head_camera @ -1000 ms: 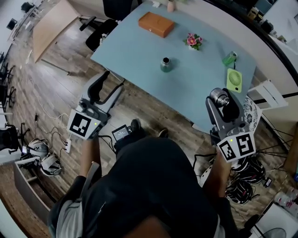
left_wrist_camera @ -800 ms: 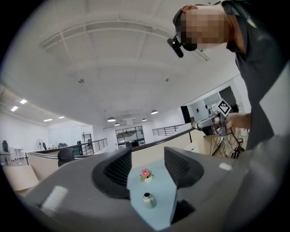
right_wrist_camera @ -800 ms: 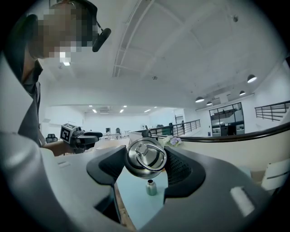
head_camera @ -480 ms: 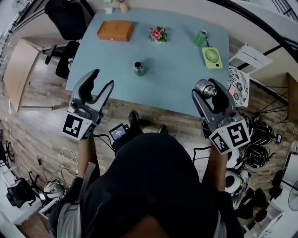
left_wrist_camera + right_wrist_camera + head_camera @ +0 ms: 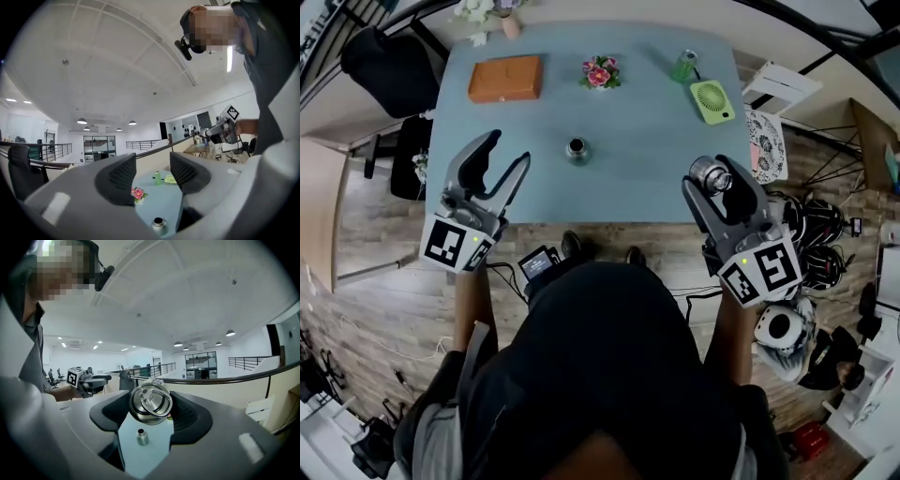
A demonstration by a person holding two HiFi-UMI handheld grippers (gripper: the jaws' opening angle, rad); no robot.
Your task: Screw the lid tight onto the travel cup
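Note:
The steel travel cup [image 5: 577,149] stands open-mouthed and upright on the light blue table [image 5: 647,159], a little left of centre. It also shows small in both gripper views, cup [image 5: 159,226] and cup [image 5: 142,437]. My right gripper [image 5: 712,178] hovers over the table's near right edge, shut on the round steel lid [image 5: 709,172], whose ring handle faces the camera in the right gripper view, lid [image 5: 151,403]. My left gripper [image 5: 506,152] hangs over the near left edge, jaws apart with nothing between them, gripper [image 5: 153,164]. Both grippers are well short of the cup.
At the table's far side lie an orange box [image 5: 504,78], a small pot of pink flowers [image 5: 600,72], a green can [image 5: 685,66] and a green fan [image 5: 712,99]. A black chair [image 5: 389,70] stands at the left. Helmets and cables [image 5: 783,328] crowd the floor at the right.
The head view has swung round so the table now sits square in front. Both grippers have come closer to its near edge. The lid stays in the right gripper.

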